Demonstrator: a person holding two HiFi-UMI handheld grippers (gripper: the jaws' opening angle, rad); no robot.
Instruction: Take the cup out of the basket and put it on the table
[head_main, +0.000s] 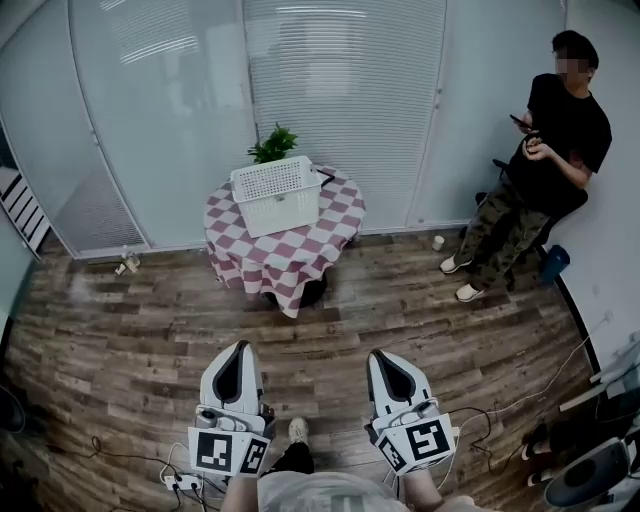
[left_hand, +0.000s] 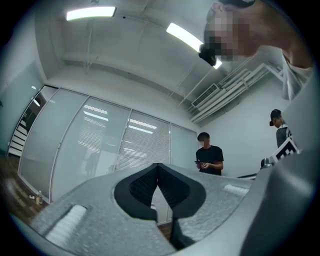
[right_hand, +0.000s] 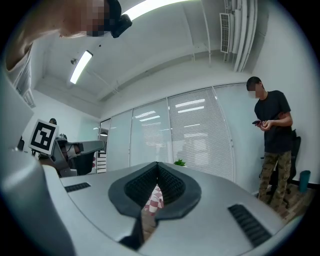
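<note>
A white slotted basket (head_main: 275, 195) stands on a small round table with a red-and-white checked cloth (head_main: 290, 250) across the room. No cup shows; the basket's inside is hidden from here. My left gripper (head_main: 240, 346) and right gripper (head_main: 384, 354) are held low and near me, far short of the table, both pointing towards it. Each is shut with nothing between its jaws. In the left gripper view the left gripper (left_hand: 158, 165) has its tips touching. In the right gripper view the right gripper (right_hand: 157, 164) is shut too, and a strip of checked cloth (right_hand: 155, 199) shows through the gap behind the tips.
A green plant (head_main: 273, 145) sits behind the basket, against a glass wall with blinds. A person in black (head_main: 550, 150) stands at the right looking at a phone, with a small white cup (head_main: 437, 242) on the floor nearby. Cables (head_main: 500, 410) lie on the wooden floor at right.
</note>
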